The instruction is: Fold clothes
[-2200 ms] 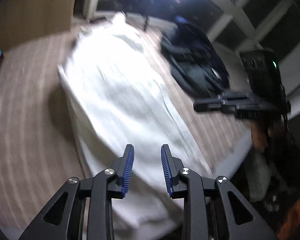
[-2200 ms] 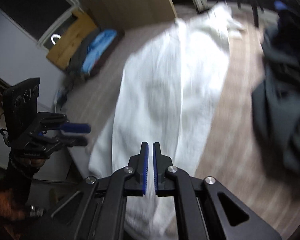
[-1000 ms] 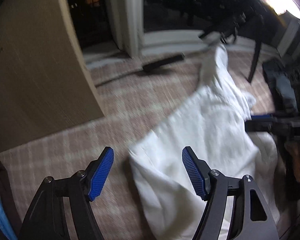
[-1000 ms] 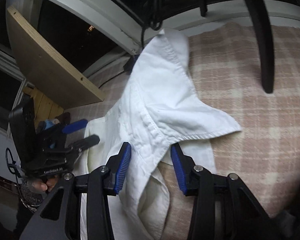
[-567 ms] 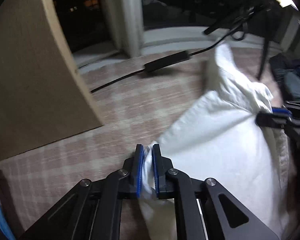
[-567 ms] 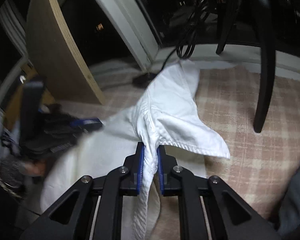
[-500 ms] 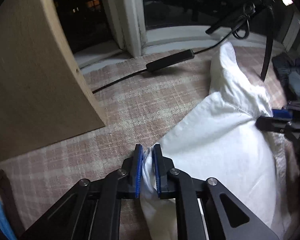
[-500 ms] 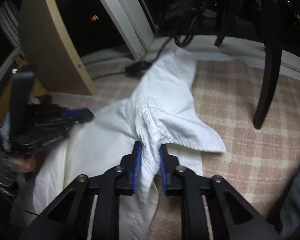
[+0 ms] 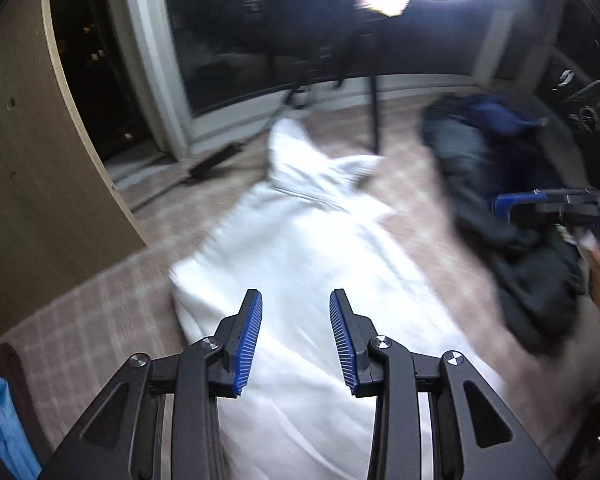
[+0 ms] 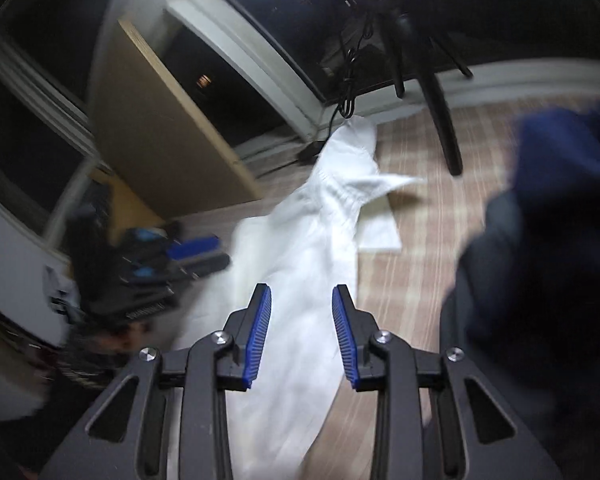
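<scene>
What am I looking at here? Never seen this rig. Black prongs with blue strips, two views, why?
No robot arm: a person holds a two-finger gripper in each hand, with a fisheye camera on each looking along its fingers. One picture is from the left gripper, the other from the right gripper; each also shows in the other's view. The blue strips are the finger pads. On the checked cover lies a long white garment, with a pile of dark clothes beside it. Nothing is held: both grippers' jaws are opening, and the white cloth seen between them lies below, not pinched. The pictures are motion-blurred.
</scene>
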`<state>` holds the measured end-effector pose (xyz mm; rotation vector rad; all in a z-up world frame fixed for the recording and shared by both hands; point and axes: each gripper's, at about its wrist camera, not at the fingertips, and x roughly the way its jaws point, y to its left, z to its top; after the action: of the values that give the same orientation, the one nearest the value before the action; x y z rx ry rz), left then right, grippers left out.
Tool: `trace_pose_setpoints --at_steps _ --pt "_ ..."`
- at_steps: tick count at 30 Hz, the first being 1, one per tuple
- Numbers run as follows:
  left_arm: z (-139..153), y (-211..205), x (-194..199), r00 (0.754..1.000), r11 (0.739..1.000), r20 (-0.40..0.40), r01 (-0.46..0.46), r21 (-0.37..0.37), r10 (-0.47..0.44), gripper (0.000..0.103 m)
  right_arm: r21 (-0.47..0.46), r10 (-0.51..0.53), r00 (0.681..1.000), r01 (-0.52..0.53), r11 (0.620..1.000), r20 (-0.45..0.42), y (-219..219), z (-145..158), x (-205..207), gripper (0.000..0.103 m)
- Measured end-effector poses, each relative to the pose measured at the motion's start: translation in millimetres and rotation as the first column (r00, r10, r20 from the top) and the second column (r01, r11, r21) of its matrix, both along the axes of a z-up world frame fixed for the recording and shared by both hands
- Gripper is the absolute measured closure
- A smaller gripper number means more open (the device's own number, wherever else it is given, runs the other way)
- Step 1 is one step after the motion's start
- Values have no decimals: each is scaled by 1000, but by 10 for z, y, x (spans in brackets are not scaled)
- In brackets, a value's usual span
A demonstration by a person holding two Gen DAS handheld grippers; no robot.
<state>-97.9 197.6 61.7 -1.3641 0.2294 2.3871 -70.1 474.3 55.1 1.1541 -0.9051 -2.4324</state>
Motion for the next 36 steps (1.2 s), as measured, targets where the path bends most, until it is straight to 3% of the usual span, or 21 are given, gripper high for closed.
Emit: trace_pose_setpoints --at_steps 4,8,11,14,18,21,23,26,27,30,35,36 --pt "311 -109 491 1000 998 18 21 57 -22 65 -33 3 1000 -3 999 -12 245 352 686 71" --pt "459 -368 1053 997 998 72 15 66 -19 63 -57 -11 1000 11 998 -6 467 753 1466 72" --pt "522 -597 1542 993 998 116 -1 64 -6 61 9 0 1000 0 1000 3 462 1077 2060 72" --pt "436 -758 2074 980 989 199 -52 140 24 58 99 1 1000 -3 995 21 144 1145 2471 72" --pt "177 -483 2613 968 978 246 1 208 -53 58 -8 73 995 -73 997 75 -534 541 2539 72" --pt "-62 -137 2827 948 957 282 64 282 -147 58 -6 151 972 -153 988 178 -1211 -139 2358 72" --pt "-278 188 2934 937 959 283 136 249 -206 58 23 189 951 -201 979 245 -1592 -483 2270 72" --pt "-540 418 3049 915 971 340 168 169 -217 62 99 210 918 -256 962 335 -1945 -693 2287 72" --pt "-556 436 3082 909 973 356 168 159 -215 62 103 213 918 -260 960 334 -1961 -637 2338 72" --pt "-244 374 3162 929 970 290 192 150 -229 60 161 169 947 -217 963 272 -1761 -153 2517 72" --pt "613 273 2796 969 979 148 186 80 -196 55 170 65 980 -97 981 186 -1054 777 2576 72" --pt "774 267 2650 976 983 122 176 55 -182 50 181 50 983 -82 980 178 -935 946 2536 72"
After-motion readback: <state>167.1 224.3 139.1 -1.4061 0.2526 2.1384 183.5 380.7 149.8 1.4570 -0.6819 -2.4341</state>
